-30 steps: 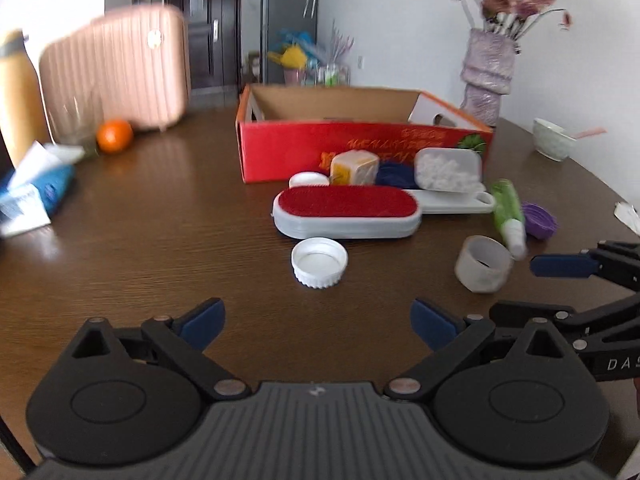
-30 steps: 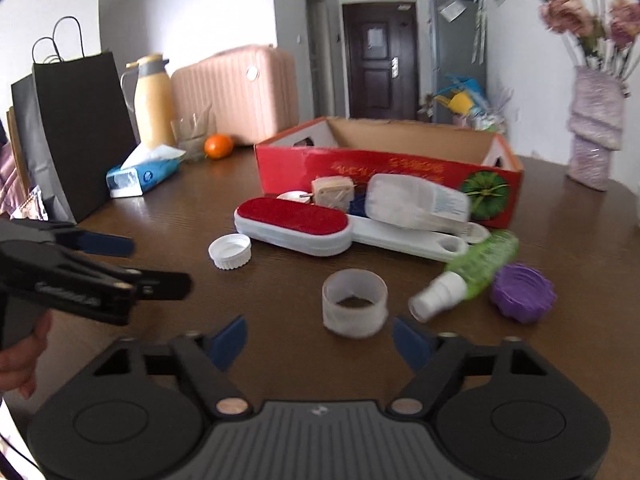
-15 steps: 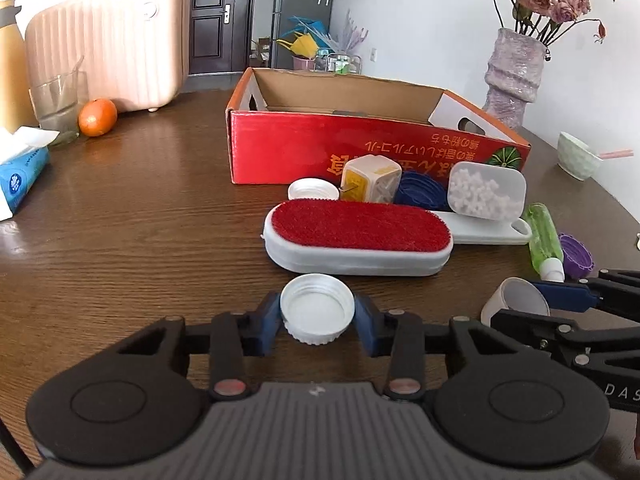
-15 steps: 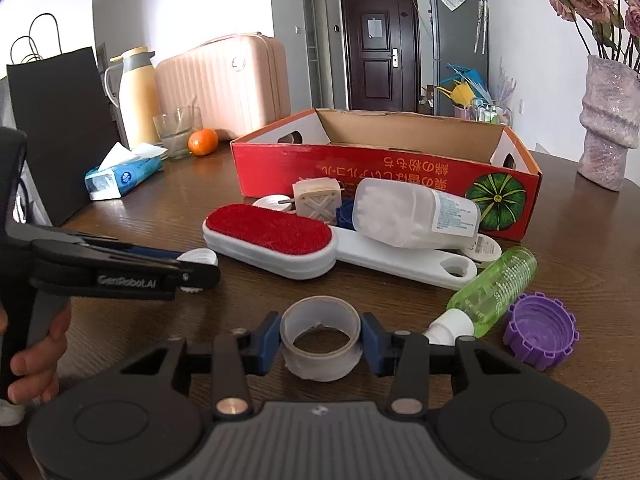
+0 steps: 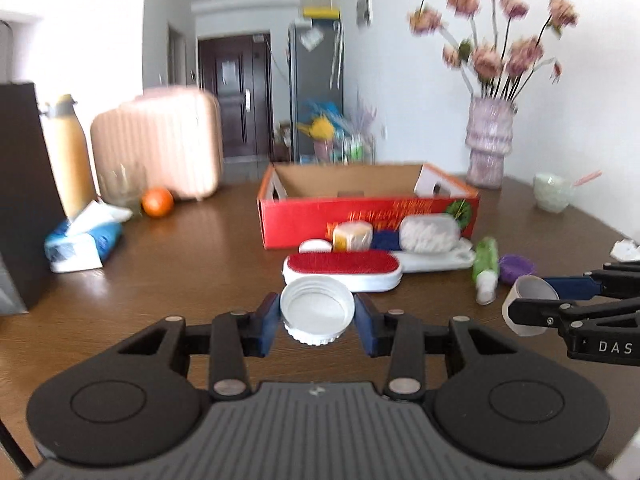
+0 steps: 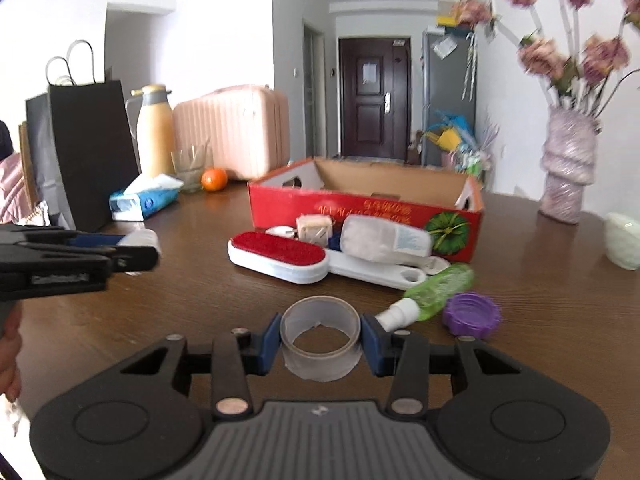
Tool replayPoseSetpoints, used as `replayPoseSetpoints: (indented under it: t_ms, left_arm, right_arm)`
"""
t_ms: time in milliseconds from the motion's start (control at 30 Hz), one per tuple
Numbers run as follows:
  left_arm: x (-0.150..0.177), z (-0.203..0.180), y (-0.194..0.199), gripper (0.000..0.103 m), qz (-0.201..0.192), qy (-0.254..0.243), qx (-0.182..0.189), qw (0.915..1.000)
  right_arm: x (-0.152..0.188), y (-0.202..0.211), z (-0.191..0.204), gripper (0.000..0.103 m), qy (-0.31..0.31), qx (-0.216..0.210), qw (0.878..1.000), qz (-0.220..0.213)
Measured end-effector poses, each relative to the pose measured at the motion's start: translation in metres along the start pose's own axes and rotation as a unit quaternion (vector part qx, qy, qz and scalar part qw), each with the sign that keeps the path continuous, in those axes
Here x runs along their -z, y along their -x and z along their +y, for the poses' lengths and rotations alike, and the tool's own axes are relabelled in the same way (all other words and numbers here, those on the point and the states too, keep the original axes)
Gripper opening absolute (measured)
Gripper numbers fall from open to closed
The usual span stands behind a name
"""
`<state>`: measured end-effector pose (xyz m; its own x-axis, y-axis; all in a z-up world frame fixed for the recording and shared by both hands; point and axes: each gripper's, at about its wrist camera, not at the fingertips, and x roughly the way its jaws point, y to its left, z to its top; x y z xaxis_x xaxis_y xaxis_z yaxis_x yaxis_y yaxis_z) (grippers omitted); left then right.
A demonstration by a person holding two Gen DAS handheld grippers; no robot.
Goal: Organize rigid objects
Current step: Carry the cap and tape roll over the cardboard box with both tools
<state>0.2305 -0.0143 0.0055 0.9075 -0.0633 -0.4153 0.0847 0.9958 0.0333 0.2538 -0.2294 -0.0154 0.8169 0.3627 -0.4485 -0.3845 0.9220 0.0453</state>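
My left gripper (image 5: 317,322) is shut on a white screw lid (image 5: 317,312) and holds it above the table. My right gripper (image 6: 320,342) is shut on a clear tape roll (image 6: 320,336), also lifted. The tape roll shows at the right of the left wrist view (image 5: 528,308). An open red cardboard box (image 5: 368,216) (image 6: 364,212) stands beyond. In front of it lie a red lint brush (image 5: 344,270) (image 6: 280,258), a white bottle (image 6: 384,240), a green spray bottle (image 6: 436,290) and a purple lid (image 6: 474,314).
A tissue pack (image 5: 80,240), a glass (image 5: 120,188), an orange (image 5: 158,201), a yellow flask (image 5: 70,156) and a black bag (image 6: 86,152) stand at the left. A flower vase (image 5: 488,144) and a pale bowl (image 5: 554,196) are at the back right.
Both grippers closed on their objects, the left on the white lid and the right on the tape roll, and then lifted them off the table.
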Motion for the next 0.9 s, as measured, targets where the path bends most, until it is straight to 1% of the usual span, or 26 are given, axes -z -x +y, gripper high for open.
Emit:
replayPoseSetpoints:
  t_ms: [167,267,367,433,500,567,600,667,833,900]
  left_arm:
    - [0.008,-0.006,0.062,0.040,-0.056,0.015,0.005,0.9983]
    - [0.017,-0.009,0.094,0.040,-0.072,0.017,0.014,0.9971]
    - [0.029,-0.011,0.122,0.040,-0.100,0.020,0.018,0.9946]
    - [0.036,-0.013,0.136,0.040,-0.109,0.022,0.022,0.9935]
    - [0.045,-0.014,0.152,0.040,-0.117,0.035,0.030,0.9921]
    - [0.052,-0.015,0.166,0.040,-0.132,0.033,0.028,0.9903]
    - [0.054,-0.018,0.173,0.040,-0.138,0.023,0.021,0.9900]
    - [0.054,-0.022,0.181,0.040,-0.137,0.007,0.013,0.9904]
    - [0.053,-0.020,0.190,0.040,-0.153,0.019,0.023,0.9878]
    - [0.052,-0.019,0.188,0.040,-0.150,0.023,0.022,0.9882]
  right_arm:
    - [0.016,0.058,0.012,0.042,-0.009,0.014,0.999,-0.044]
    - [0.028,0.087,0.023,0.042,-0.010,0.021,0.997,-0.068]
    - [0.039,0.114,0.036,0.042,-0.007,0.024,0.995,-0.097]
    - [0.045,0.131,0.042,0.042,-0.002,0.030,0.993,-0.118]
    - [0.051,0.147,0.050,0.042,0.005,0.039,0.989,-0.140]
    - [0.055,0.161,0.056,0.042,0.010,0.049,0.986,-0.161]
    - [0.056,0.166,0.058,0.042,0.010,0.052,0.985,-0.167]
    - [0.058,0.177,0.061,0.042,0.005,0.059,0.983,-0.176]
    - [0.059,0.189,0.065,0.042,0.003,0.066,0.979,-0.191]
    - [0.057,0.186,0.063,0.042,0.001,0.067,0.980,-0.188]
